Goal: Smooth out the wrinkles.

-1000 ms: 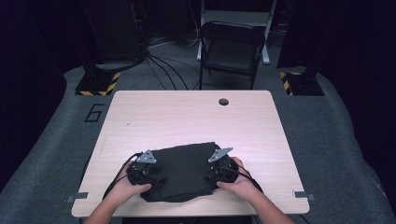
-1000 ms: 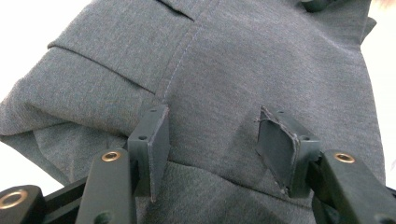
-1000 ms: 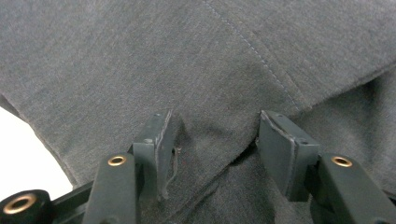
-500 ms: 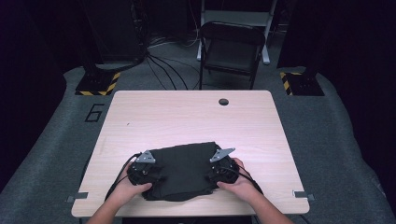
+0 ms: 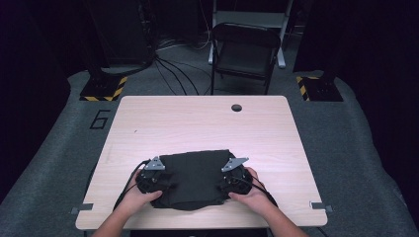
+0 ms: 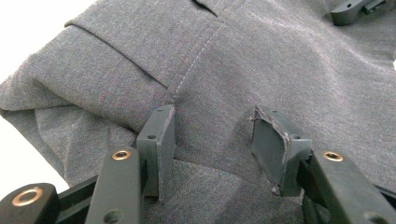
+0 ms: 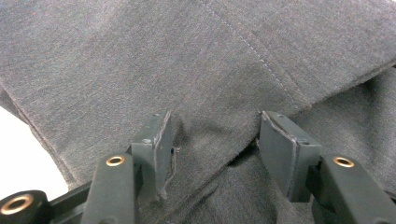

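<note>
Near the front edge of the tabletop (image 5: 197, 118) lies a dark grey garment (image 5: 193, 178), folded into a rough square, with a person's hands at its two sides. From above it reads almost black and featureless; the left gripper view shows its weave, a stitched seam (image 6: 198, 51) running up the cloth and a folded edge bulging at the left, and the right gripper view shows another seam (image 7: 252, 51) crossing a layered fold. The left claw (image 5: 157, 178) rests at the garment's left edge, and its jaws have just been closing; in its own view (image 6: 215, 140) they stand partly apart with cloth lying between them, the pads not pressing it. The right claw (image 5: 232, 178) sits at the right edge, likewise half open over the fabric (image 7: 217, 149), gripping nothing that I can see. The far tip of the other gripper (image 6: 355, 9) peeks in at the top of the left gripper view. Beyond the garment the wood is bare up to a round cable hole (image 5: 236, 107); behind the tabletop stands a dark folding chair (image 5: 245, 52), with cables on the grey floor and yellow-black striped bases (image 5: 104, 89) to either side. Compared with a second ago, the garment lies in the same spot and both hands sit much where they were.
</note>
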`<state>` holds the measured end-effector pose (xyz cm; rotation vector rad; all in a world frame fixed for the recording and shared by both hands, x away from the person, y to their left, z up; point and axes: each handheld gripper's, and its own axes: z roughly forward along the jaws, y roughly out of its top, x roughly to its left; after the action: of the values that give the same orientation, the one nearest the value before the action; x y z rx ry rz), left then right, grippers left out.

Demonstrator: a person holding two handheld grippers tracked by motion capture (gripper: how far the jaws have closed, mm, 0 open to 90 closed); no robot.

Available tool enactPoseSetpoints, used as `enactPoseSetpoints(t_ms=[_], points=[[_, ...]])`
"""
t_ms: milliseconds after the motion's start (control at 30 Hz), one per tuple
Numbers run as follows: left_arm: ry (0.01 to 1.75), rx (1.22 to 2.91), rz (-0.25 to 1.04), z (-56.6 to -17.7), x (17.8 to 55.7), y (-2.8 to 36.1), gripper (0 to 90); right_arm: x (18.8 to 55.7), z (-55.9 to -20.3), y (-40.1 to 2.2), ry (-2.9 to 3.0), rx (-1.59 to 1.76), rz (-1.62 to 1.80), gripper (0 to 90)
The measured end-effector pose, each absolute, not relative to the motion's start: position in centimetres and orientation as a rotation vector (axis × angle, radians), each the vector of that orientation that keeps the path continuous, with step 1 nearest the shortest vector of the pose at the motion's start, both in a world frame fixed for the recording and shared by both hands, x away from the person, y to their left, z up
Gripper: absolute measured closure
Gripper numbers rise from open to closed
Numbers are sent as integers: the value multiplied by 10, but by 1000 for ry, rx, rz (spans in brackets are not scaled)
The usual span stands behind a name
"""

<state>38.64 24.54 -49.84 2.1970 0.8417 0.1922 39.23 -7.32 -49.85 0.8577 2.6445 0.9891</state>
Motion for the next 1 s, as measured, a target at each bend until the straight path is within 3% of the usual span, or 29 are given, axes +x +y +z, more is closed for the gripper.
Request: enactPoseSetpoints(t_ms=[1000], points=[[922, 2120, 200, -501, 405, 246, 492, 399, -499, -73, 2601, 923, 1009, 430]])
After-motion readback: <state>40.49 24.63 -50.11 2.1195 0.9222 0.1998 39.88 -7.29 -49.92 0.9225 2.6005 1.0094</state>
